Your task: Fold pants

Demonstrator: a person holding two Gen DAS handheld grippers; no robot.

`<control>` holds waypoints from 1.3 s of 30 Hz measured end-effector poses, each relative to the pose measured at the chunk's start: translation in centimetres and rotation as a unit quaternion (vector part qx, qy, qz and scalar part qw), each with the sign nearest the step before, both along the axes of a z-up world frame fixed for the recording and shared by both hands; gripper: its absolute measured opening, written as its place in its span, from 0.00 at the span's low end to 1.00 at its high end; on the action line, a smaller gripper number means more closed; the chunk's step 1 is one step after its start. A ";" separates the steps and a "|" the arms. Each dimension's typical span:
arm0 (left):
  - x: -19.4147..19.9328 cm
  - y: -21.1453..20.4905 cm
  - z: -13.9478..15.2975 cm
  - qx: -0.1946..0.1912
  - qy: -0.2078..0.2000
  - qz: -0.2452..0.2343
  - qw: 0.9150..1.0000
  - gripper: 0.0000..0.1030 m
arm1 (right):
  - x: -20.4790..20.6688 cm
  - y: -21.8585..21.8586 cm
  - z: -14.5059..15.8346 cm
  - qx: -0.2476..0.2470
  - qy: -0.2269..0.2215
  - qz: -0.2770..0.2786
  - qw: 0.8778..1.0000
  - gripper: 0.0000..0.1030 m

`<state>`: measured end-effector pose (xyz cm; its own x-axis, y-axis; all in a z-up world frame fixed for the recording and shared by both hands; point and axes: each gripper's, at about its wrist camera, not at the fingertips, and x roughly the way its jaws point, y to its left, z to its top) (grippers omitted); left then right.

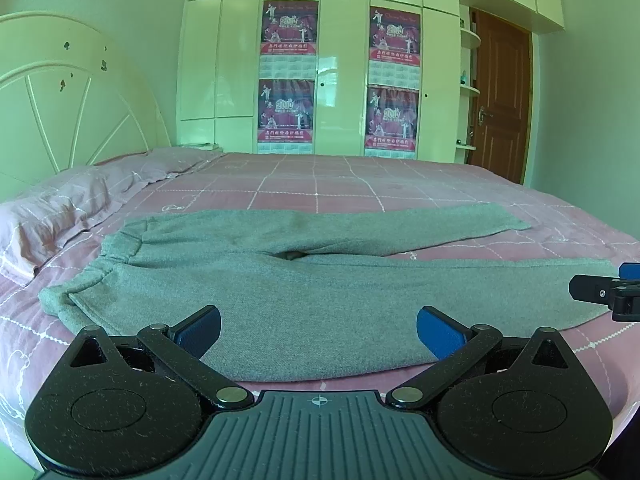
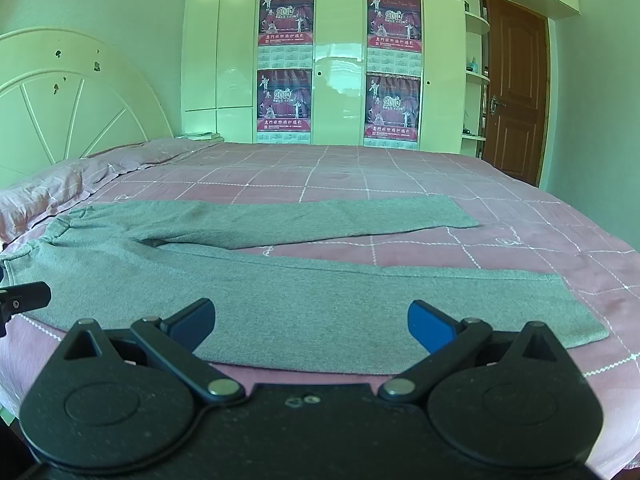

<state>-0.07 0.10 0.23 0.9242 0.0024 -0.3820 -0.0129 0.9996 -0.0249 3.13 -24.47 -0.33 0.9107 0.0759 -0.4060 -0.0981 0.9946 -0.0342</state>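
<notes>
While the grey pants [image 1: 304, 280] lie flat across the middle of the frame on the pink checked bedspread [image 1: 360, 184], waistband toward the left and the two legs spread apart toward the right, both tools sit level at the near edge; the left gripper [image 1: 319, 330] fills the bottom of its view, its blue-padded fingers [image 1: 440, 336] spread wide over the near leg, holding nothing; the right gripper [image 2: 311, 326] sits likewise at the bottom of its own view, jaws wide apart above the same leg's lower stretch; a pillow [image 1: 52, 216] lies at left, a white headboard [image 1: 68, 92] upper left, a wardrobe [image 1: 344, 56] with posters behind, a brown door [image 1: 500, 100] upper right.
</notes>
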 end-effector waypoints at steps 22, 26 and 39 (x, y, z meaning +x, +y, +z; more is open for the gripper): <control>0.0 0.1 -0.1 0.003 0.001 -0.001 1.000 1.00 | 0.1 -0.1 0.2 0.002 0.002 -0.001 1.000 0.94; 0.1 -0.1 -0.2 0.006 0.002 -0.001 1.000 1.00 | 0.1 -0.1 0.3 0.002 0.003 -0.001 1.000 0.94; 0.3 0.1 -0.3 0.007 0.003 -0.004 1.000 1.00 | 0.1 -0.2 0.3 0.001 0.003 -0.002 1.000 0.94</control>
<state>0.21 0.19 -0.05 0.9222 0.0000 -0.3867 -0.0047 0.9999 -0.0112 3.21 -24.65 -0.05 0.9083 0.0735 -0.4117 -0.0951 0.9950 -0.0321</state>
